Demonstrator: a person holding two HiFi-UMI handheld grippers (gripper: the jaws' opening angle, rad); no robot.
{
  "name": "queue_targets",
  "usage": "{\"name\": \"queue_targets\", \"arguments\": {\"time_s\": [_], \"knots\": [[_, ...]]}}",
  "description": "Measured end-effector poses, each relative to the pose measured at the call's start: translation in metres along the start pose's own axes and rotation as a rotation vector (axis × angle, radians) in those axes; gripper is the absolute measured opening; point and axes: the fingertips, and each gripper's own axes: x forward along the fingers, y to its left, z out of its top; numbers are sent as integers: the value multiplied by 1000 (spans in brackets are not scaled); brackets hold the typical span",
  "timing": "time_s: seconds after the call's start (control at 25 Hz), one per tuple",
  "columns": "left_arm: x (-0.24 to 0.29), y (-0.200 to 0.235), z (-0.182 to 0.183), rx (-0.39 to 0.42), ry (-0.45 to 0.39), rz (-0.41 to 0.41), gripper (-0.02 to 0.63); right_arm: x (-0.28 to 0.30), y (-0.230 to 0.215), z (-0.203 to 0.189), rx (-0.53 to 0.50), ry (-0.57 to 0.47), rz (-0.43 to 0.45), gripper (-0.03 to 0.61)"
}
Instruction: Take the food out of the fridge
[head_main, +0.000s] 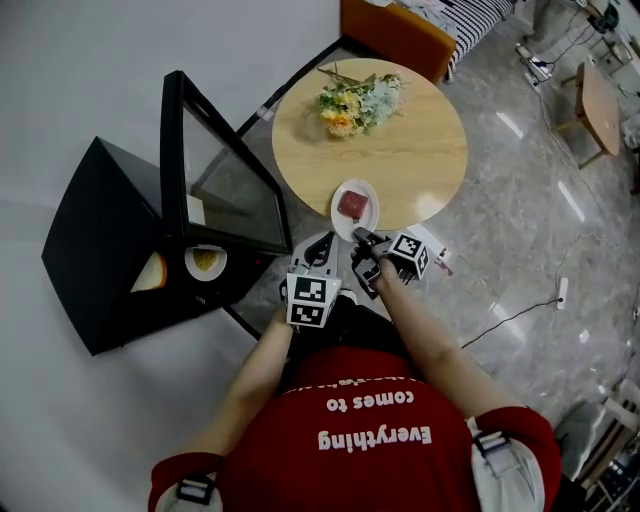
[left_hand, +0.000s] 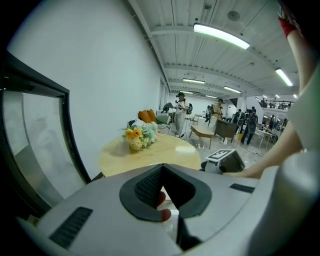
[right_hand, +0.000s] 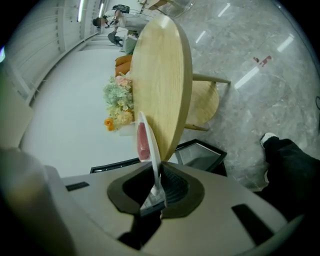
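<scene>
A flat, nearly square red slab of food (head_main: 353, 204) lies on a small round white plate (head_main: 355, 210) at the near edge of the round pale wooden table (head_main: 420, 150). The right gripper (head_main: 362, 240) is clamped on the plate's near rim, its forearm stretched forward. The left gripper (head_main: 320, 250), just beside it, has its jaws together on nothing, with the elbow bent, near the open black glass-door fridge (head_main: 100, 250).

The fridge (head_main: 95, 240) is standing at the left, its door (head_main: 225, 185) hanging open toward the worktop (head_main: 420, 150) on the right. Flowers (head_main: 358, 100) are lying on the worktop's far side. A plate (head_main: 338, 200) carrying food (head_main: 353, 204) is sitting at its near edge, with its rim lying between the right tool's (head_main: 362, 240) jaws. The left tool (head_main: 320, 248) is hovering just left of it.
</scene>
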Motion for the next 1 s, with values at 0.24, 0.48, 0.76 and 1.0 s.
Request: {"name": "queue_targets", "arguments": {"time_s": [0.24, 0.48, 0.76, 1.0], "knots": [[7, -1, -7, 14, 35, 4, 8, 10, -8, 9, 112, -3, -92, 43], [12, -1, -7, 9, 49, -12, 8, 14, -8, 11, 160, -6, -116, 206], [7, -4, -5, -10, 63, -41, 7, -6, -19, -7, 116, 58, -150, 219], [0, -6, -2, -16, 46, -59, 7, -52, -7, -12, 225, 14, -19, 91]]}}
